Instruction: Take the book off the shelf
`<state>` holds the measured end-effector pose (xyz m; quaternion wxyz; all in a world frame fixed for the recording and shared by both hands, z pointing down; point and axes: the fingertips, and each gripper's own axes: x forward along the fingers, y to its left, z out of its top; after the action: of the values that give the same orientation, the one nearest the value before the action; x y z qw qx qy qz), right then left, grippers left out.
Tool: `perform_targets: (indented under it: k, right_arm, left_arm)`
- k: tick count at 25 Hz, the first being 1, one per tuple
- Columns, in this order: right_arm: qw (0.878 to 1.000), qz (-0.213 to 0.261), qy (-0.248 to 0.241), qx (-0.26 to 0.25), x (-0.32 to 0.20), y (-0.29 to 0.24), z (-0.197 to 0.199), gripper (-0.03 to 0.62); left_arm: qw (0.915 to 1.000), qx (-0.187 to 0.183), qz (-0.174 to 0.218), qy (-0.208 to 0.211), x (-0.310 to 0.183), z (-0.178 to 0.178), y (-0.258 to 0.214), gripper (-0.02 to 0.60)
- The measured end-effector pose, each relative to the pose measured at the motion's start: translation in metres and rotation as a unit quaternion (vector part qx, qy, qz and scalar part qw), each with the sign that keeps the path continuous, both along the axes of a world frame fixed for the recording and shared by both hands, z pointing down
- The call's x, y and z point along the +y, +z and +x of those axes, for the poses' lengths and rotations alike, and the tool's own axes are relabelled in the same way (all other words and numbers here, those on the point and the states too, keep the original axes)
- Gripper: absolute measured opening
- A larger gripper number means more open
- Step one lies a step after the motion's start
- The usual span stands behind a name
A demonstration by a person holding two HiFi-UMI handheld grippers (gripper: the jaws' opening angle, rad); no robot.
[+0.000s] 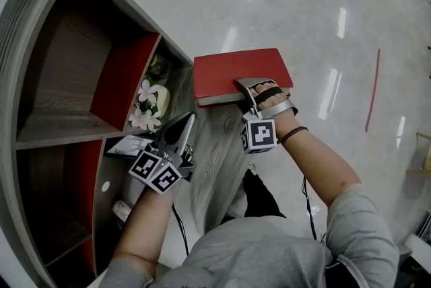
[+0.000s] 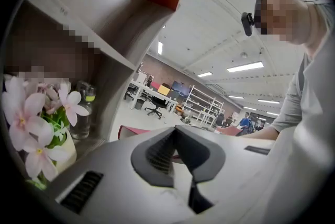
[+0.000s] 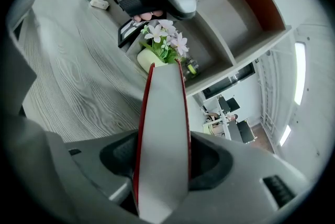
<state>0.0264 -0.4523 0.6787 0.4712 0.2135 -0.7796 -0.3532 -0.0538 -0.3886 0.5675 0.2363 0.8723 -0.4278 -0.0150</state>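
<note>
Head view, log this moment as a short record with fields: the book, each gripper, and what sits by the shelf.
book: red cover facing up, outside the shelf's compartments, at the far end of the wooden top
right gripper: shut on the book, one jaw across its cover
left gripper: shut, nothing between the jaws, tips toward the flowers
flowers: pink and white, in a pale pot at the shelf's edge
shelf: red-lined compartments, at the left

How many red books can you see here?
1. The red book is clamped in the jaws of the right gripper, beside the shelf; more may be hidden inside.
</note>
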Motion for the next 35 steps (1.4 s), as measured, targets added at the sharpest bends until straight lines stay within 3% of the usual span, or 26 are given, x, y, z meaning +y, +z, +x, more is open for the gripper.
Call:
perform_targets:
  k: [16,21,35]
  right_arm:
    - [0.999,0.008,-0.017,0.030,0.000,0.034,-0.003,0.273]
    - [0.997,0.024,-0.025,0.064,-0.001,0.040,0.001,0.273]
    - [0.998,-0.023,-0.024,0.062,0.009,0.048,0.002,0.299]
  left_arm:
    - [0.9999,0.007,-0.010,-0.006,-0.010,0.002,0.024,0.021]
    - [0.9999,0.009,-0.012,-0.008,-0.010,0.001,0.027,0.022]
    - [0.9998,0.011,-0.015,-0.008,-0.014,0.005,0.031,0.021]
